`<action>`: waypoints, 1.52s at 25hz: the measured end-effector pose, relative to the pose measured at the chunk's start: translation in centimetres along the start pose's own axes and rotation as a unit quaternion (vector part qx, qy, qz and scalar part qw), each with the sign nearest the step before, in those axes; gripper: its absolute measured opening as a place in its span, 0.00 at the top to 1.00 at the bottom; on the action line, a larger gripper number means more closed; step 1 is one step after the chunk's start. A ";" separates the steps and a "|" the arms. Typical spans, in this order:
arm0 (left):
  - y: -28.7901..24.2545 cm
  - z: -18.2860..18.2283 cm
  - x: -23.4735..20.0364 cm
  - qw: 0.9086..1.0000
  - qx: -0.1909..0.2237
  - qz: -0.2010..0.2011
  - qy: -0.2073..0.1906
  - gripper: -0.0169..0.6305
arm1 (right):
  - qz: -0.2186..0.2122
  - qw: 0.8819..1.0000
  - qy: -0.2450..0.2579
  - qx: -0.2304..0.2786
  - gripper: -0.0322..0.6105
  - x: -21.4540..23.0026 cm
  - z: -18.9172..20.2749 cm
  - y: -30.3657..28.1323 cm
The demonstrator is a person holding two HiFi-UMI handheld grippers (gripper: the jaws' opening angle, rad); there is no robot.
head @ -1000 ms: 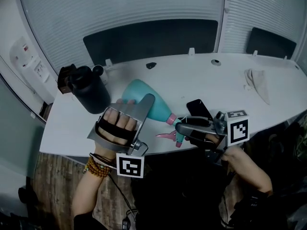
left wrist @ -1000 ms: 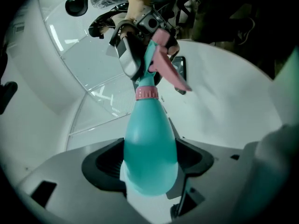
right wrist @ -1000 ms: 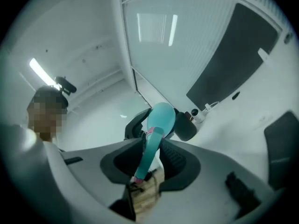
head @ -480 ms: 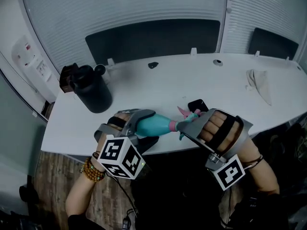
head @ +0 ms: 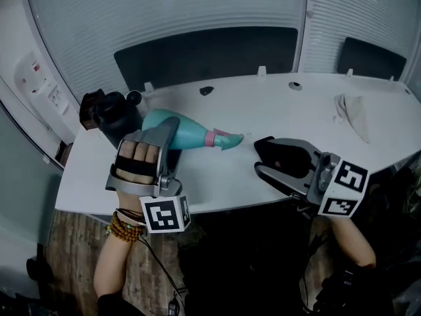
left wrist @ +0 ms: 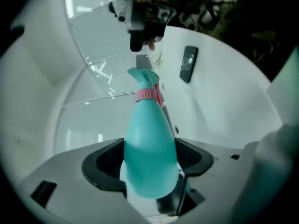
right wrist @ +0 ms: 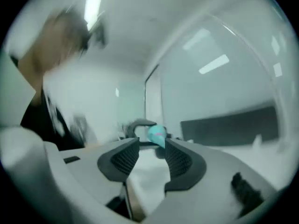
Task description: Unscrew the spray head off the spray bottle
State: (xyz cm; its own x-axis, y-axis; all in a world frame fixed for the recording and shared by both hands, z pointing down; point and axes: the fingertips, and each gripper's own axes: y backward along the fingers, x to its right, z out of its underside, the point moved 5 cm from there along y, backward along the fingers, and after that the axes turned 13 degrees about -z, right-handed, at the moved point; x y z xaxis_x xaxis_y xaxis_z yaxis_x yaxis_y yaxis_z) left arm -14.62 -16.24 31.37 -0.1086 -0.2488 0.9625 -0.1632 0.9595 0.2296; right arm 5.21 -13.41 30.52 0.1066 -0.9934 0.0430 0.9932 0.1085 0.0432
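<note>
Head view: the left gripper [head: 163,137] grips the teal spray bottle [head: 183,129] by its body over the white table [head: 283,107]. The bottle lies roughly level, and its spray head [head: 227,139], behind a pink collar, points toward the right gripper [head: 260,157], which is well apart from it. Left gripper view: both pads press on the bottle's wide lower end, with the spray head still on at the far end. Right gripper view, blurred: the jaws stand spread, having just been opening, with nothing between the pads. The bottle shows small beyond the gap.

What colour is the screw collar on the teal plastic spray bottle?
Pink collar; best in left gripper view.
</note>
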 end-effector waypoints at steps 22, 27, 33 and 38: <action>2.8 -4.4 -2.8 0.968 0.105 -0.189 -0.124 0.44 | -0.221 0.809 -0.495 0.230 0.72 1.0 3.4 -3.2; 2.5 -4.5 -1.7 0.982 0.105 -0.120 -0.101 0.45 | -0.153 0.920 -0.334 0.137 0.81 0.6 2.6 -2.9; 2.7 -5.0 -0.3 0.991 0.109 0.060 0.042 0.44 | 0.003 0.957 0.222 -0.189 0.81 -1.7 0.7 -2.8; 3.2 -5.3 1.2 0.916 0.131 0.277 0.260 0.45 | 0.084 0.658 0.637 -0.393 0.81 -3.6 1.8 -3.8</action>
State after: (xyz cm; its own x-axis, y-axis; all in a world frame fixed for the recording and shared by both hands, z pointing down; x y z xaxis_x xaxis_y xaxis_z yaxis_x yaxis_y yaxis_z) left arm -10.08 -12.77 34.02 0.2253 0.4279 0.8753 -0.4617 0.8380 -0.2908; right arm 0.93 -10.22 31.97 -0.3258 -0.2499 -0.9118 0.6272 0.6645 -0.4062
